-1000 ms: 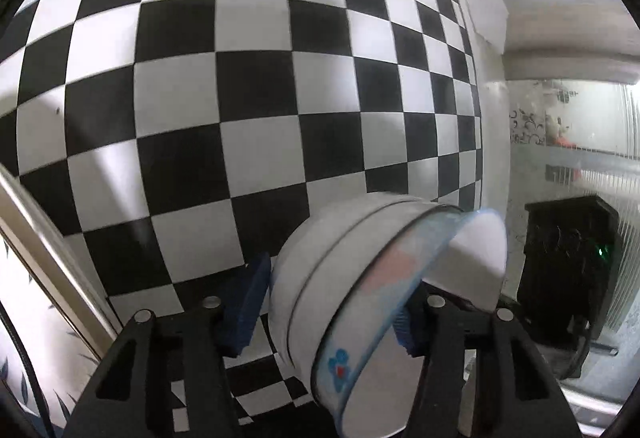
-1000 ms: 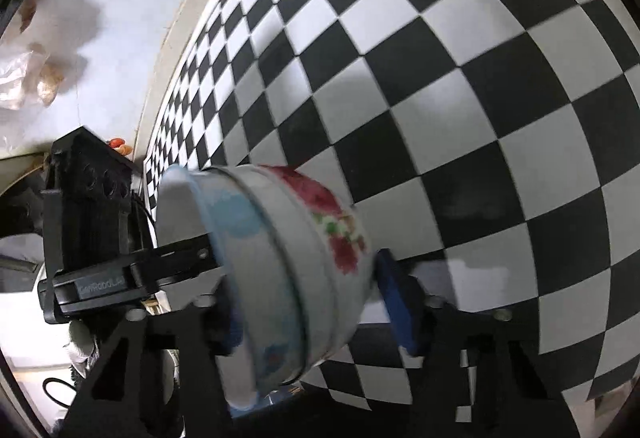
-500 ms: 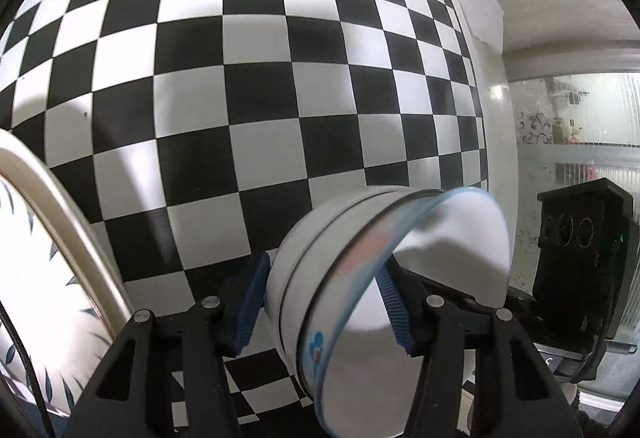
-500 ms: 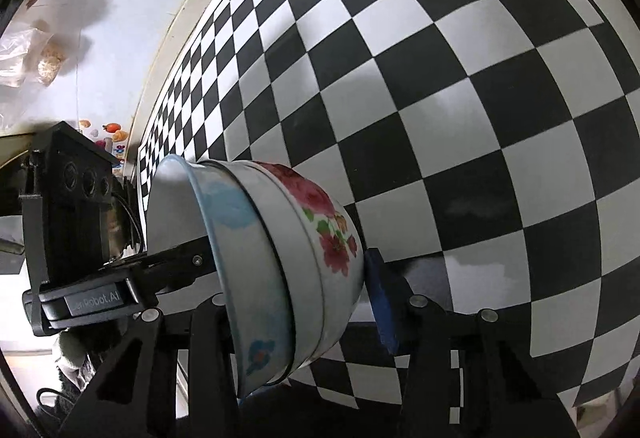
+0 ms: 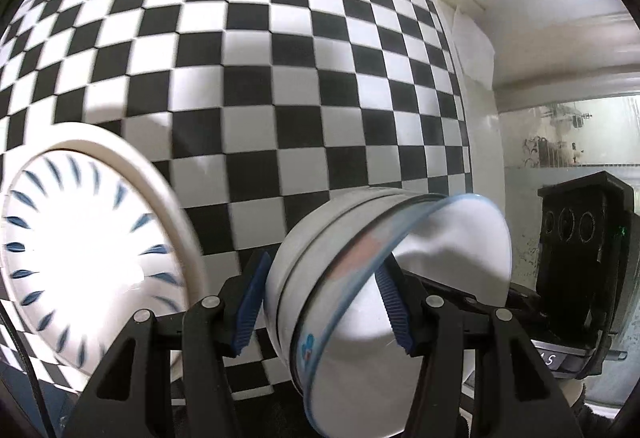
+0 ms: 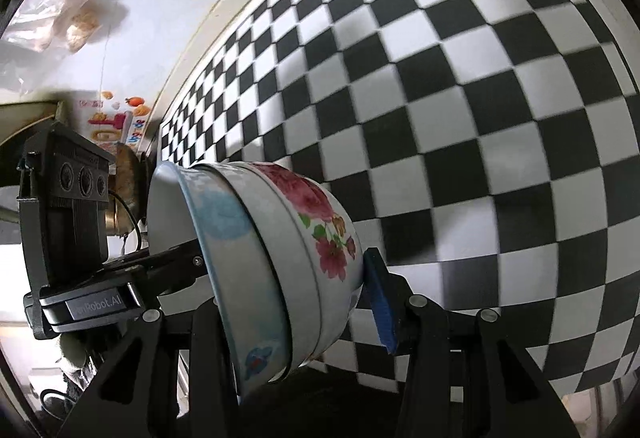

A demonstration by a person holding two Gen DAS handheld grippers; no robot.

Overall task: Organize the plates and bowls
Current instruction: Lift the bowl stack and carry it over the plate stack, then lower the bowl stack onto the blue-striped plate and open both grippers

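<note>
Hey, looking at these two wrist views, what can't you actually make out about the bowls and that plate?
- Left wrist: the plate is washed out by glare and cut off by the left edge; what it rests on is unseen.
- Right wrist: the nested bowls hide the left finger pad, so that contact is unseen.
- Both views: the bowls' insides are hidden.

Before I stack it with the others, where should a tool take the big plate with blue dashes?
Take the plate by its raised cream rim, from the checkered-cloth side; it is tilted, face showing, so that edge is exposed. One finger inside, one behind.
</note>
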